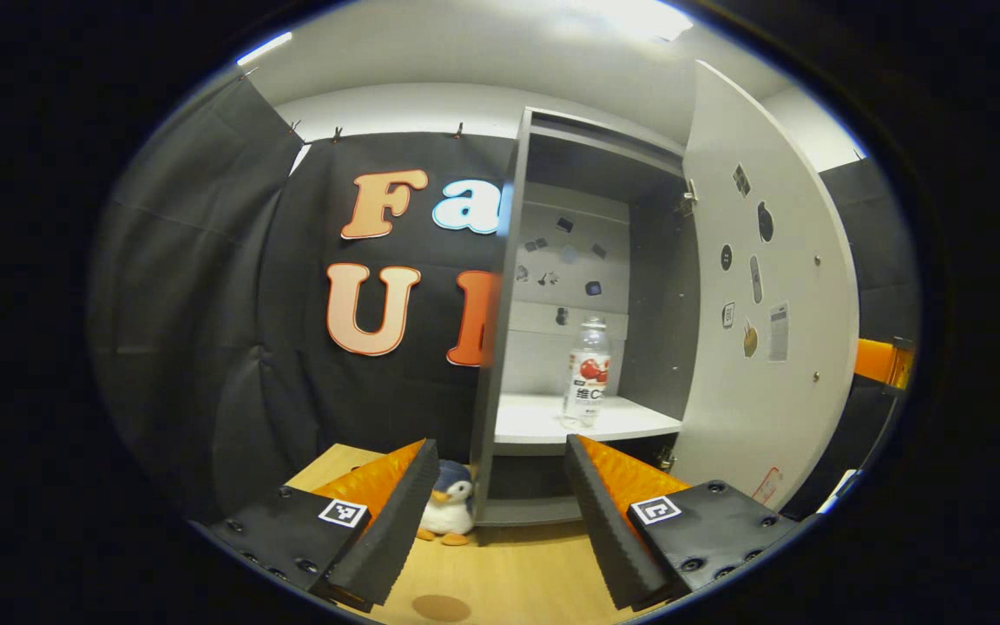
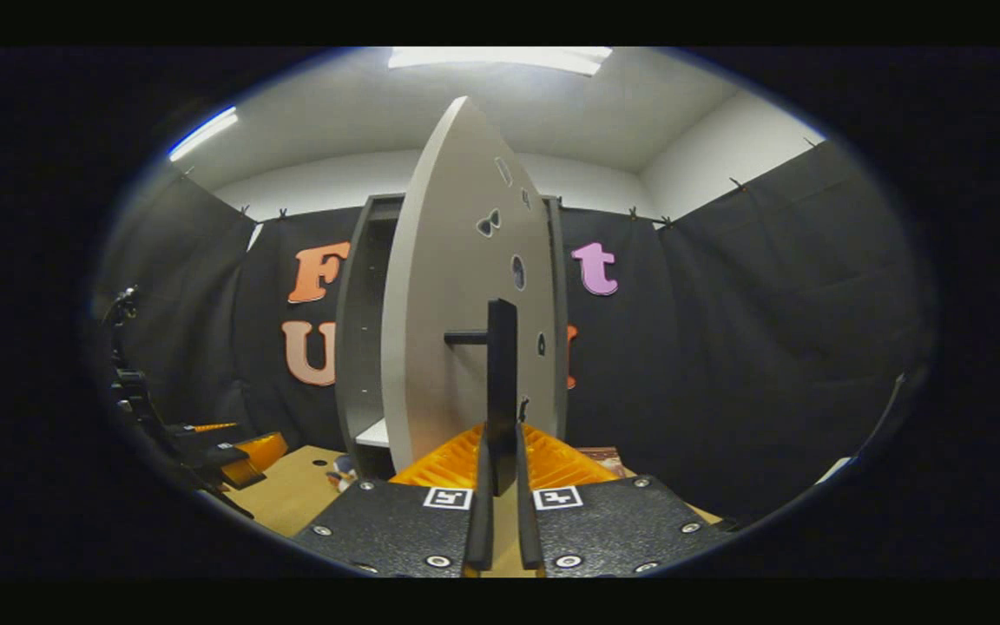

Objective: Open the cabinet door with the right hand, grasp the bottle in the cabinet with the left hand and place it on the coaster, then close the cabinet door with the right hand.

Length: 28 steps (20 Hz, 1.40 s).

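We see our right gripper (image 2: 500, 451) fingers clamping the slim black handle (image 2: 501, 382); left gripper (image 1: 500, 486) fingers wide before the clear bottle (image 1: 587, 373) (plush penguin (image 1: 450, 503) nearby).

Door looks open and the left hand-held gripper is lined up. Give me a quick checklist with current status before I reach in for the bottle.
1. Cabinet door swung wide open: ok.
2. Right hand-held gripper clamped on the door handle: ok.
3. Left hand-held gripper open, nothing between its fingers: ok.
4. Bottle upright on the shelf, nothing in front: ok.
5. Coaster bare on the table: ok.
6. Toy penguin stands below the shelf, out of the reach line: ok.
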Each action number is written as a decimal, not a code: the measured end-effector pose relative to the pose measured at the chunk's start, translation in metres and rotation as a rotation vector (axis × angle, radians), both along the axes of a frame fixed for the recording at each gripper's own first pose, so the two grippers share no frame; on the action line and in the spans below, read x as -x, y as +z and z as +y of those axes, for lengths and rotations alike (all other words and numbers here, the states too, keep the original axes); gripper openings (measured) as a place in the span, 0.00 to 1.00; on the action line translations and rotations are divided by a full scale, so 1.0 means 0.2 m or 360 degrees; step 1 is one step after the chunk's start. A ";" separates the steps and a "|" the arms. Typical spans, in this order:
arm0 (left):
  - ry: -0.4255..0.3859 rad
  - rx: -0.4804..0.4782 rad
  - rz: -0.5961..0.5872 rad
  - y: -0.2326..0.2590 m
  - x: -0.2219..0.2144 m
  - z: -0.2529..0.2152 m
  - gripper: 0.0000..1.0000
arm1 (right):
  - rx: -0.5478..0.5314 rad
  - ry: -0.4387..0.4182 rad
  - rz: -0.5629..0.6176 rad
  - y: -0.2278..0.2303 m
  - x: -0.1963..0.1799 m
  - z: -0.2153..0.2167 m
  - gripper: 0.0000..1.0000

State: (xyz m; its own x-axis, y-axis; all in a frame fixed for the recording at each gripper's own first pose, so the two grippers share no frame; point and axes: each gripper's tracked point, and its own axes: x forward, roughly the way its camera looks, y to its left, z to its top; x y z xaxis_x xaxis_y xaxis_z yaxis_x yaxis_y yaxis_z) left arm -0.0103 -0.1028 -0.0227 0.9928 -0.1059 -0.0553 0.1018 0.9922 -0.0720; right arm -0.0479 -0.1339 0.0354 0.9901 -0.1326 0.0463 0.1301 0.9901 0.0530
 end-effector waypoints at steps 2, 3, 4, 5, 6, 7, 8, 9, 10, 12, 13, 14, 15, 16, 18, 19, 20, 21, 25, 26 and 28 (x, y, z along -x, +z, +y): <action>-0.0025 -0.0002 0.0000 0.01 0.04 -0.13 0.94 | 0.0023 -0.0015 -0.0017 -0.01 0.06 -0.15 0.09; -0.0038 -0.0006 0.0001 0.01 0.05 -0.18 0.94 | 0.0039 -0.0011 -0.0028 -0.01 0.07 -0.21 0.08; -0.0045 -0.0013 0.0003 0.01 0.07 -0.23 0.95 | 0.0056 -0.0011 -0.0034 -0.02 0.08 -0.26 0.08; -0.0057 -0.0019 0.0006 0.01 0.09 -0.27 0.96 | 0.0078 -0.0019 -0.0035 -0.03 0.08 -0.34 0.08; -0.0065 -0.0023 0.0007 0.02 0.10 -0.30 0.95 | 0.0105 -0.0036 -0.0034 -0.03 0.08 -0.40 0.08; -0.0068 -0.0029 0.0006 0.02 0.11 -0.32 0.96 | 0.0124 -0.0050 -0.0036 -0.03 0.06 -0.45 0.08; -0.0064 -0.0036 0.0005 0.02 0.13 -0.35 0.95 | 0.0116 -0.0044 -0.0046 -0.04 0.07 -0.49 0.06; -0.0055 -0.0040 0.0002 0.03 0.15 -0.35 0.95 | 0.0074 -0.0026 -0.0054 -0.04 0.08 -0.52 0.05; -0.0049 -0.0044 0.0002 0.03 0.16 -0.36 0.95 | 0.0023 -0.0016 -0.0061 -0.04 0.08 -0.54 0.05; -0.0024 -0.0051 -0.0004 0.04 0.18 -0.36 0.95 | -0.0004 -0.0004 -0.0064 -0.05 0.08 -0.59 0.12; -0.0010 -0.0056 -0.0008 0.05 0.19 -0.36 0.95 | -0.0001 0.0004 -0.0061 -0.05 0.07 -0.60 0.04; -0.0001 -0.0059 -0.0010 0.05 0.19 -0.36 0.95 | -0.0003 0.0016 -0.0062 -0.05 0.07 -0.60 0.12; 0.0007 -0.0062 -0.0011 0.05 0.19 -0.36 0.95 | -0.0006 0.0029 -0.0063 -0.06 0.07 -0.60 0.13; 0.0017 -0.0069 -0.0011 0.05 0.19 -0.35 0.95 | 0.0000 0.0030 -0.0064 -0.05 0.07 -0.61 0.04; 0.0028 -0.0085 -0.0014 0.05 0.21 -0.35 0.95 | 0.0052 0.0018 -0.0089 -0.03 0.10 -0.62 0.06; 0.0031 -0.0094 -0.0014 0.06 0.21 -0.35 0.95 | 0.0092 0.0009 -0.0098 -0.02 0.12 -0.62 0.07; 0.0033 -0.0102 -0.0018 0.06 0.22 -0.36 0.95 | 0.0133 0.0009 -0.0102 -0.01 0.14 -0.62 0.10; 0.0032 -0.0108 -0.0024 0.06 0.22 -0.36 0.95 | 0.0167 -0.0007 -0.0098 0.00 0.16 -0.62 0.07; 0.0011 -0.0105 -0.0028 0.08 0.22 -0.41 0.95 | 0.0165 -0.0003 -0.0076 0.01 0.25 -0.58 0.31; 0.0004 -0.0104 -0.0025 0.08 0.22 -0.42 0.95 | 0.0154 0.0010 -0.0074 0.01 0.26 -0.56 0.30; -0.0010 -0.0115 -0.0022 0.07 0.22 -0.44 0.95 | 0.0152 0.0034 -0.0081 0.03 0.31 -0.53 0.40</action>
State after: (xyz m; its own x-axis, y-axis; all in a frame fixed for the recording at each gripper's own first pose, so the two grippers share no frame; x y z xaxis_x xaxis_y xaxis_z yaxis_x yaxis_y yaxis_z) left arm -0.0542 -0.1913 -0.0085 0.9929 -0.1084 -0.0494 0.1086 0.9941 0.0010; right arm -0.1096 -0.2403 0.0417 0.9887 -0.1043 0.1078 0.1087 0.9934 -0.0358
